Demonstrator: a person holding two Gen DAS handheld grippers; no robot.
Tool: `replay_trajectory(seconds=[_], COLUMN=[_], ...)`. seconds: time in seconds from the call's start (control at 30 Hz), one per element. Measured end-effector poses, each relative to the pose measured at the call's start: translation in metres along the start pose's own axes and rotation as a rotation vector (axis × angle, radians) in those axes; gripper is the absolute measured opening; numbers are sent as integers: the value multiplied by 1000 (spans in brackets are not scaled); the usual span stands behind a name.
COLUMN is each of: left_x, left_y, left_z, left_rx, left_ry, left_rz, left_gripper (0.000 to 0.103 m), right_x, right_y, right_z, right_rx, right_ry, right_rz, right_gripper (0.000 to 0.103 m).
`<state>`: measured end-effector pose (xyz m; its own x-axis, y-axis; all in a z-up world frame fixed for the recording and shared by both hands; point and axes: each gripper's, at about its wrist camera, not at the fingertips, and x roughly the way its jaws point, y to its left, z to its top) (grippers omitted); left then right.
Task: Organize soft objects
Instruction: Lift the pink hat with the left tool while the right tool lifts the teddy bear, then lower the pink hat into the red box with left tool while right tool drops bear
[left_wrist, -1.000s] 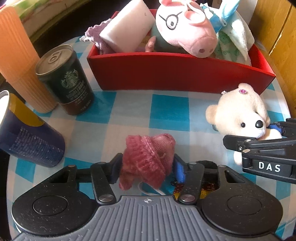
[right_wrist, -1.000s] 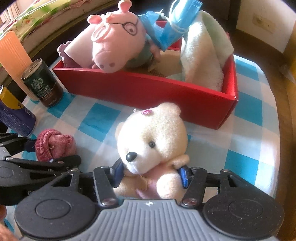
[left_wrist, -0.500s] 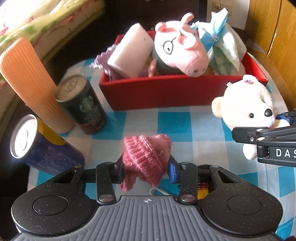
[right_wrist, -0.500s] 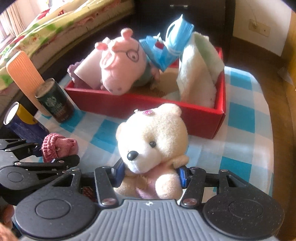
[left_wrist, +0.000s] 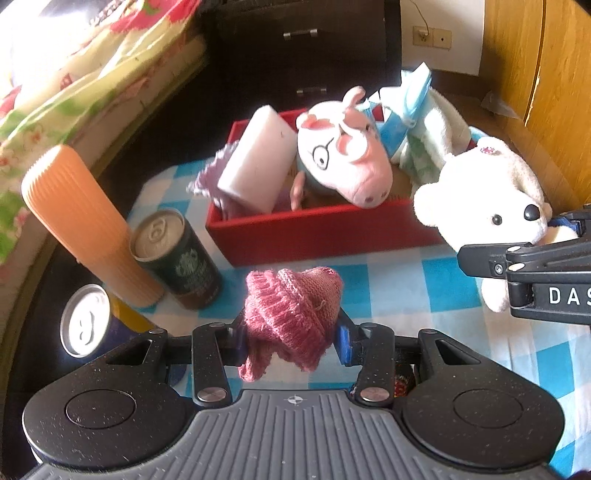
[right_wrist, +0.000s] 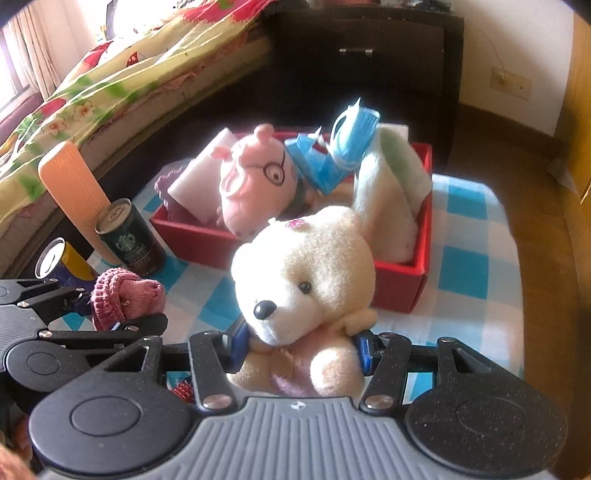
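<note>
Right wrist view: red box (right_wrist: 391, 280) on checked table (right_wrist: 476, 236) holds pig (right_wrist: 251, 181), towel (right_wrist: 391, 206), masks (right_wrist: 343, 147). Right gripper (right_wrist: 301, 347) pinches upright bear (right_wrist: 306, 291), facing left, before box. Left gripper (left_wrist: 291, 334) pinches crumpled knit hat (left_wrist: 291, 306) above table, cans (left_wrist: 177, 254) beside.

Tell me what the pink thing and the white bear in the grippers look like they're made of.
The pink hat looks like knitted yarn: ribbed stitch rows, a fuzzy matte surface, and it sags limply between the pads. The white bear looks like short-pile plush, probably synthetic, with a soft matte nap and a glossy hard nose, likely plastic.
</note>
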<state>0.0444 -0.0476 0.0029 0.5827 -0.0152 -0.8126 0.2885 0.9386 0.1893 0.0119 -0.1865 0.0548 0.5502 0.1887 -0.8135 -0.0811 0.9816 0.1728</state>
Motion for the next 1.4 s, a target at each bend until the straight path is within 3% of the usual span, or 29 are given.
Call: replay_trajectory(seconds=[0.47,0.8,1.03,1.4], left_x=[-30,-36,-22,24], left_y=[12,19,21,26], left_z=[62,100,124,148], left_rx=[-14,-42,-63,-109], left_ry=[-110,-142,-144,-79], left_rz=[54,68,90,58], left_gripper=[44,45,47,47], right_x=[-46,-54,-42,2], right_y=[10,25,21,3], right_z=[57,93,113,141], right_rx=[-54,-84,-64,-23], right_ry=[-138,-191,-203,-120], right_rz=[-46,-62,-80,-89], right_gripper=[32,32,32,32])
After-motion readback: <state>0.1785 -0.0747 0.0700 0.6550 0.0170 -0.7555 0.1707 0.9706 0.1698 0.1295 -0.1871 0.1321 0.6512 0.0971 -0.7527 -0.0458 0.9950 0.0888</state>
